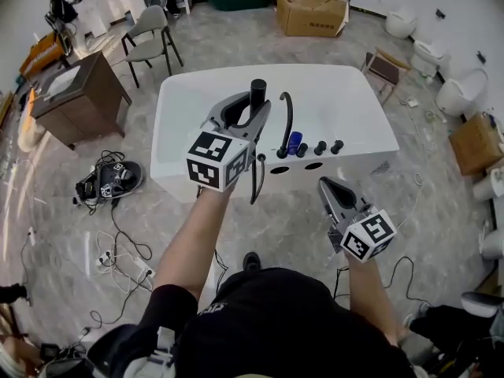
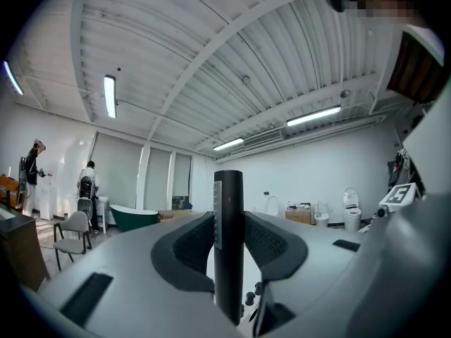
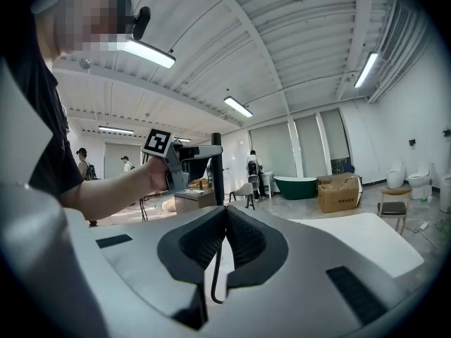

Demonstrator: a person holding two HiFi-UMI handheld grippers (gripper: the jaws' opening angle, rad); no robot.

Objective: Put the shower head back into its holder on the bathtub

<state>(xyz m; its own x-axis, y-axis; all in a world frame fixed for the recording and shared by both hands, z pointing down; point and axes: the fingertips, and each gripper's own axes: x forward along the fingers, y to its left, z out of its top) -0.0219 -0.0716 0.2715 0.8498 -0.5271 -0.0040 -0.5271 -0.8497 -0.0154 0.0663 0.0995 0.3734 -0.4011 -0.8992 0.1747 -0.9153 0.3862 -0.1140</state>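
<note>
Head view: grips the shower head (image 1: 258, 91) in the left hand-held gripper (image 1: 252, 115), standing upright and poking out above the jaws. Looks like a thin black stick, round and smooth. Trails a black hose (image 1: 253, 181) down below that gripper. Sits just this side of the curved black tap (image 1: 287, 120) and the knobs (image 1: 320, 147) on the white bathtub (image 1: 354, 93). Cannot pick out the holder for sure. Shows the right hand-held gripper (image 1: 334, 194) lower and nearer the body, well apart from the tub.

Left gripper view: squeezes the shower head (image 2: 228, 189) tight in the left hand-held gripper (image 2: 229, 224), straight up the middle. Shows a pale strip (image 2: 217, 213) down one side, maybe where the water comes out. Probably feels hard, light and slippery. Seems best to pinch round the middle, as now, not near the tip. Might get tugged sideways by the hose.

Right gripper view: presses the jaws of the right hand-held gripper (image 3: 225, 213) together with nothing between. Shows the shower head (image 3: 217, 171) ahead, clamped in the left hand-held gripper (image 3: 190, 153).
</note>
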